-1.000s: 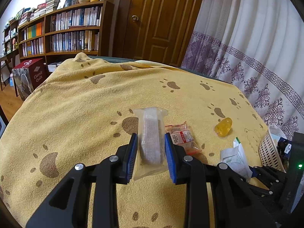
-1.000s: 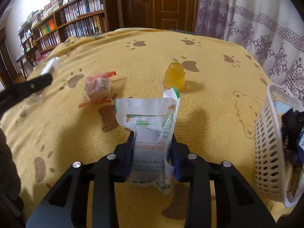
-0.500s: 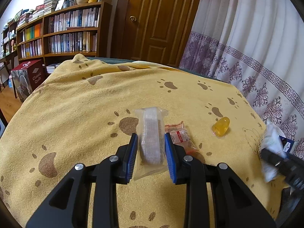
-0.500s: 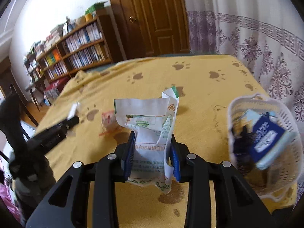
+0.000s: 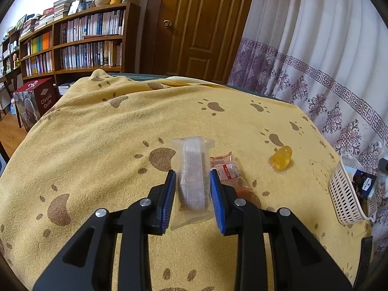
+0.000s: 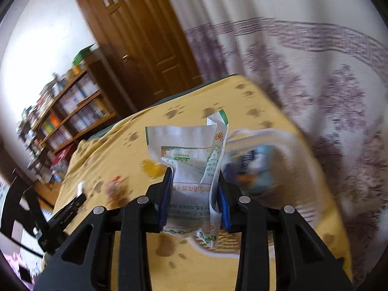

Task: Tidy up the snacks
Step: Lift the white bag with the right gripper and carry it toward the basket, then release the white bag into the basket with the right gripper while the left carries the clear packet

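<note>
Yellow cloth bears 2 loose snacks; each gripper's jaws clamp 1 packet, beside 1 white basket.

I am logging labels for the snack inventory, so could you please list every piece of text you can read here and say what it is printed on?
"Classic Quilt": on the dark red box beside the bookshelf.
White and green packet in the right gripper: printed text, too blurred to read.
Red and white snack packet: print too small.
Dark blue packet in the white basket: logo unreadable.
</note>
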Motion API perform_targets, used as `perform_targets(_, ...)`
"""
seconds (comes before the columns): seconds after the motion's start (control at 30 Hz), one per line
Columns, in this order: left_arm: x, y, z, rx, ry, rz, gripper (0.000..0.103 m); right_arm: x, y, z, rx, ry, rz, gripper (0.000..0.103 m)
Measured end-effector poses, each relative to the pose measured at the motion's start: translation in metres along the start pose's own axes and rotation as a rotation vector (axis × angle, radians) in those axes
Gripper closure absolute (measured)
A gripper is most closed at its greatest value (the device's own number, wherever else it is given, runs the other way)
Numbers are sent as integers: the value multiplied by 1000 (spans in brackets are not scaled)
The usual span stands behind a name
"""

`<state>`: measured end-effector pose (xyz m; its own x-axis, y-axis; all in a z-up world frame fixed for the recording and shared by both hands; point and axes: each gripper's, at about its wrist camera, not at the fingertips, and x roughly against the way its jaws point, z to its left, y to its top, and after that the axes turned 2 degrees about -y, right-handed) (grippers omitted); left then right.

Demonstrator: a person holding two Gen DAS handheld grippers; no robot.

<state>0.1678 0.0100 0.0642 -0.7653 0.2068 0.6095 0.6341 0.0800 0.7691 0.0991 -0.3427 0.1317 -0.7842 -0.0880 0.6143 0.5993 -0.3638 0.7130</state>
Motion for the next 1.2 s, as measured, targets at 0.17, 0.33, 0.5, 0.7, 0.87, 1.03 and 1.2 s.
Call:
perform_targets(0.17,-2,-2,-3,-11,1,7,74,6,4,-29,-28,-105,-35,69)
perform_targets(0.33,-4,-3,-7,-24,-1,11,74,-10,0,-55,-71,-150,-3,69)
perform_targets(0.5,-4,-4,-7,-29,-3,11,74,-24,-6,-70,-97,-174,25,67)
perform_targets(0.7,-5,-5,-9,-34,-2,16,74,-13,-9,-76,-110,-233,-42,44)
perform_targets(0.87,-7,-6,-11,-41,-2,21,74,-3,-7,-69,-96,-190,-67,44)
perform_targets(1.03,-5,-7,-14,-51,-9,15,74,-26,-15,-70,-119,-162,2,44)
perform_targets(1.2,-4,-5,-13,-25,-68,30,74,-34,-21,-77,-137,-148,22,42)
